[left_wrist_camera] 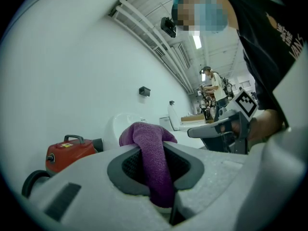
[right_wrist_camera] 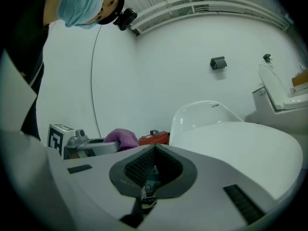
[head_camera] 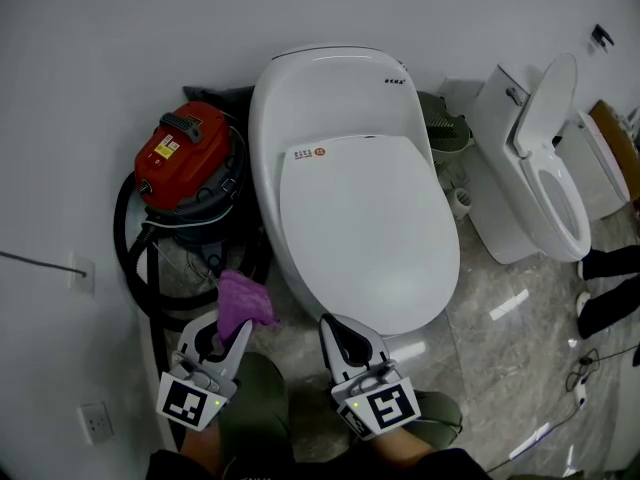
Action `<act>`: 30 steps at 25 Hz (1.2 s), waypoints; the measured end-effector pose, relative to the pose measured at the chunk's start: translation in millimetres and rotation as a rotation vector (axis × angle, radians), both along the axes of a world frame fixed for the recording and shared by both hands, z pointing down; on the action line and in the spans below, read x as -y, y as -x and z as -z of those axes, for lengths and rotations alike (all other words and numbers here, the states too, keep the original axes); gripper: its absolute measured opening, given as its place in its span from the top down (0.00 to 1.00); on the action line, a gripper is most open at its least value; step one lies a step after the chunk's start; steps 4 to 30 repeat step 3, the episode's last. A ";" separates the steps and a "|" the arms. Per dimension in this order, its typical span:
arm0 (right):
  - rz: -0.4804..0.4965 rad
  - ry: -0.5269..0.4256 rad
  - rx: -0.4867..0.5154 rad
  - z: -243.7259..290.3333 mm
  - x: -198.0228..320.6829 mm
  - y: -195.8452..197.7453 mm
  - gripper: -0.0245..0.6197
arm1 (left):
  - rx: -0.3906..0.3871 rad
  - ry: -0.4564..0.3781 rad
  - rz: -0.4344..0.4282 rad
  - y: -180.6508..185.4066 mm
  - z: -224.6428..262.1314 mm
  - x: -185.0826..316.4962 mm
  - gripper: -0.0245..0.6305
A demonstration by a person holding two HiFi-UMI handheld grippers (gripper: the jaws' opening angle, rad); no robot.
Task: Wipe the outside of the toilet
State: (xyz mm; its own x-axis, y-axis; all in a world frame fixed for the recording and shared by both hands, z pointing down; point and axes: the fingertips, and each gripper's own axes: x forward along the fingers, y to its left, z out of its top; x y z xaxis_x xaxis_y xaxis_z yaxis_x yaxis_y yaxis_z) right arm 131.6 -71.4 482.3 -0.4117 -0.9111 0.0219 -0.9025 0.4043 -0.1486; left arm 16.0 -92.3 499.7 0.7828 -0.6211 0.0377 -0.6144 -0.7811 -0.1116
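Toilet [head_camera: 350, 198] stands on the floor [head_camera: 500, 348] against the wall [head_camera: 100, 48], lid down. Its shell looks hard, smooth and probably slippery, and it needs no holding. The left claw [head_camera: 225, 333] pinches a soft, limp purple cloth [head_camera: 243, 303] near its front left side. The right claw [head_camera: 345, 336] is pressed together, empty.

Grey left gripper [head_camera: 226, 328] and right gripper [head_camera: 342, 332] are fitted with black-and-white marker cubes [head_camera: 190, 401]; olive trousers [head_camera: 262, 400] and blue cap [right_wrist_camera: 84, 4] are worn.
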 end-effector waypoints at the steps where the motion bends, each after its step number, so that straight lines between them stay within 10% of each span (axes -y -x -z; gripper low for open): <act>1: 0.001 -0.006 0.005 1.9 0.0 0.0 0.96 | -0.002 -0.001 0.000 -1.3 0.2 -0.1 0.86; 30: 0.006 -0.017 0.014 4.5 -0.4 -0.4 0.97 | -0.007 -0.003 0.000 -4.1 0.7 -0.5 0.85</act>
